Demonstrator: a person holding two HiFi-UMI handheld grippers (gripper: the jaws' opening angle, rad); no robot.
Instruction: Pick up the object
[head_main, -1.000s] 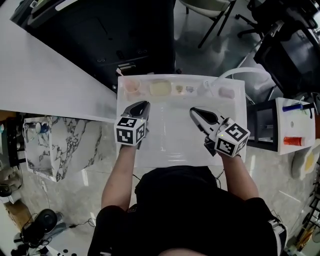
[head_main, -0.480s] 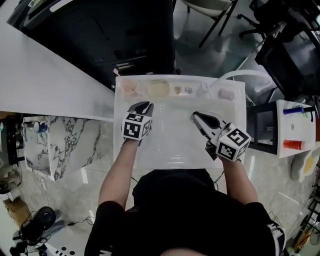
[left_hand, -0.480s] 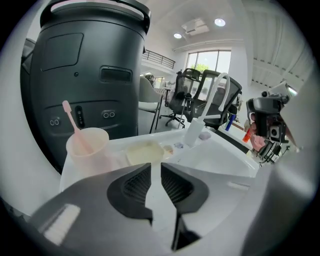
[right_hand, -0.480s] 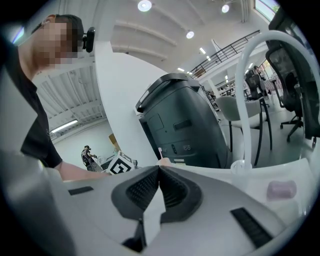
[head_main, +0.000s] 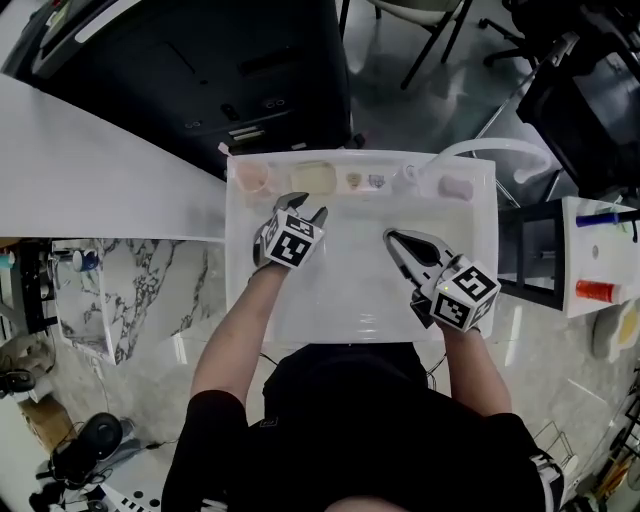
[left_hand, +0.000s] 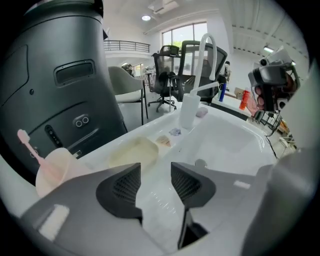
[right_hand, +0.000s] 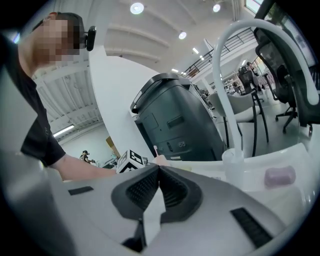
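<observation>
The left gripper (head_main: 305, 208) is pushing forward over the white sink (head_main: 360, 292), nearing the cream dish (head_main: 313, 177) on the back rim. It is tipping more steeply nose-down and rolling, so its marker cube (head_main: 293, 240) is sitting askew. Its jaws, closed a moment ago, are swinging apart with nothing between them. The right gripper (head_main: 390, 236) is easing slightly back toward the person.

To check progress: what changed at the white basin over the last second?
The left gripper moved forward toward the pale yellow dish, and its jaws have just been opening, with nothing between them. The right gripper stays shut, nearly in place; the dish has not moved.
</observation>
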